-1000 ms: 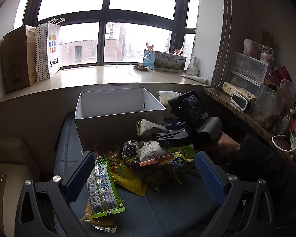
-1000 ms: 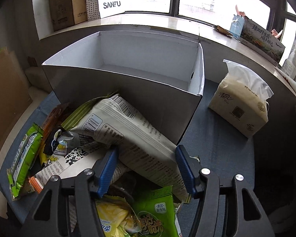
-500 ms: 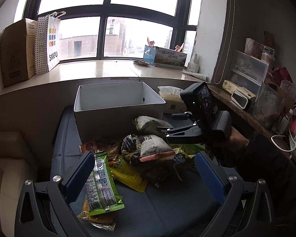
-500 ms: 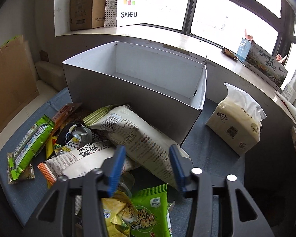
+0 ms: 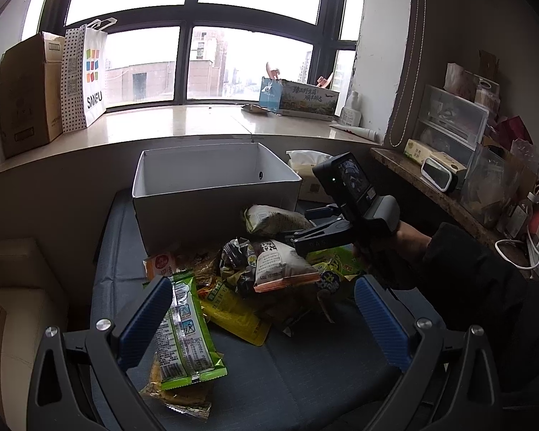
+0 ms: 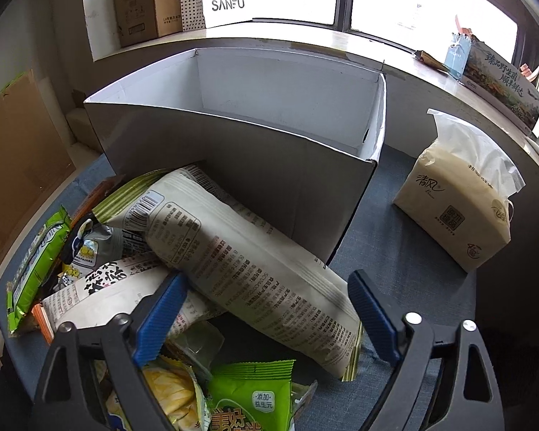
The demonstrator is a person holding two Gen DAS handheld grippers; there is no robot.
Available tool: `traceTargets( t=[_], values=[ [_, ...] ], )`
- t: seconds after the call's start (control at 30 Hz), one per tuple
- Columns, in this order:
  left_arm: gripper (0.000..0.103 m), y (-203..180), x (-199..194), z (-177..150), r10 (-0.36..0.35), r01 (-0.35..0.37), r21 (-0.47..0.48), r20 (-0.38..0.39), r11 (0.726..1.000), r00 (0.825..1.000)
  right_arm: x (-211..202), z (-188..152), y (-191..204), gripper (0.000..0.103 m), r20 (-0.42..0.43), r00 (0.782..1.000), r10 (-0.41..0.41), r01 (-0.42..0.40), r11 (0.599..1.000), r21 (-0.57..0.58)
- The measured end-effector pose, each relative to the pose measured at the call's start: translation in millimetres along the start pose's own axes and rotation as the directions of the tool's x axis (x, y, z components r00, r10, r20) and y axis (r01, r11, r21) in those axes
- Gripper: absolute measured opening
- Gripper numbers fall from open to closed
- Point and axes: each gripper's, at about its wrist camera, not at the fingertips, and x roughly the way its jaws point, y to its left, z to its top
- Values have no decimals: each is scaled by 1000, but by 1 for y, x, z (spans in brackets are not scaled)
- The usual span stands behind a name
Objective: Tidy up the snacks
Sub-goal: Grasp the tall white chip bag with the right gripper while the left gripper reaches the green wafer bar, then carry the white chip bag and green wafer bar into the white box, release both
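Left wrist view: left gripper (image 5: 262, 318) pitched down over the blue fabric surface (image 5: 305, 377), jaws spread wide, ribbed blue pads, nothing between them. A flat glossy green-and-white snack packet (image 5: 183, 337) lies just inside the left pad, over a crinkly clear-wrapped brown snack (image 5: 178, 395). Ahead of the jaws is the heap of snacks: a yellow foil packet (image 5: 233, 309), a puffy white bag with orange sealed edge (image 5: 280, 264), a dark crumpled foil pouch (image 5: 237, 262). Beyond the heap stands the open white cardboard box (image 5: 212, 201), matte, rectangular. To the right of the jaws a person's hand in a dark sleeve (image 5: 409, 246) holds the right gripper (image 5: 298, 231), black body with a small screen on top, tilted down onto the long cream pillow bag with green striped end (image 5: 275, 219).

Right wrist view: right gripper (image 6: 266, 312) points steeply down, its jaws have just been closing a little but stand spread, both pads clear of the cream pillow bag (image 6: 240, 262), which lies diagonally between them, printed back up, far end leaning on the white box (image 6: 255, 165) wall. Under the left pad is the white-and-orange bag (image 6: 100, 294); below the jaws a bright green crimped packet (image 6: 251, 395) and a yellow crinkled bag (image 6: 169, 395). Right of the jaws, well apart, stands a soft plastic-wrapped tissue pack (image 6: 456, 201).
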Motion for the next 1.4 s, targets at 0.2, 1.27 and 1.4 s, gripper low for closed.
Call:
traceTargets(
  t=[0.2, 1.27, 1.4],
  values=[
    [103, 5, 2, -4, 9, -9, -7, -5, 1000, 1000, -15, -4, 17, 3, 50, 998, -30, 34, 996, -84],
    [103, 34, 28, -18, 62, -65, -47, -79, 997, 995, 17, 14, 7, 37, -123, 990, 63, -120, 840, -530],
    [103, 47, 32, -22, 71, -78, -74, -93, 994, 993, -24, 15, -9, 37, -13, 997, 81, -78, 884, -462]
  ],
)
